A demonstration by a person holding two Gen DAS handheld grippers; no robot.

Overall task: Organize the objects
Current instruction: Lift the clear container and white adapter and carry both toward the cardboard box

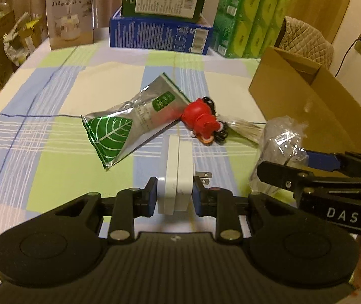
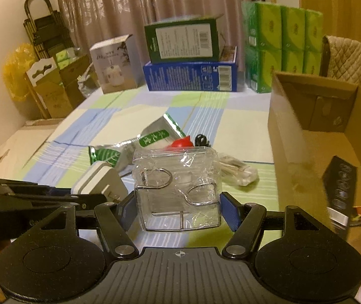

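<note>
Your open brown cardboard box (image 2: 314,116) lies ahead and to the right of both sets of fingers, and that bearing is what the coming move turns on. Your right gripper (image 2: 178,210) is the nearer of the two; the box wall stands just beside it on the right in its own view, while your left gripper (image 1: 173,195) sits further over, with the right one between it and the box.

Your left fingers are closed on a white rectangular plug adapter (image 1: 175,177), held upright with its long axis running away from you and its two metal prongs poking out to the right past the pad. Your right fingers are clamped on a clear plastic-wrapped wire rack (image 2: 178,190), a wide, boxy thing with bent chrome loops showing through crinkled film. Both look lifted clear of the worktop (image 1: 54,152) with its checked green, blue and cream cloth.

Left lying there, near each other: a silver foil pouch with a green leaf print (image 1: 129,124), a red toy figure with black cord (image 1: 202,121), and a small clear bag of cotton swabs (image 2: 238,172). I judge the box is where these go, right hand first.
</note>
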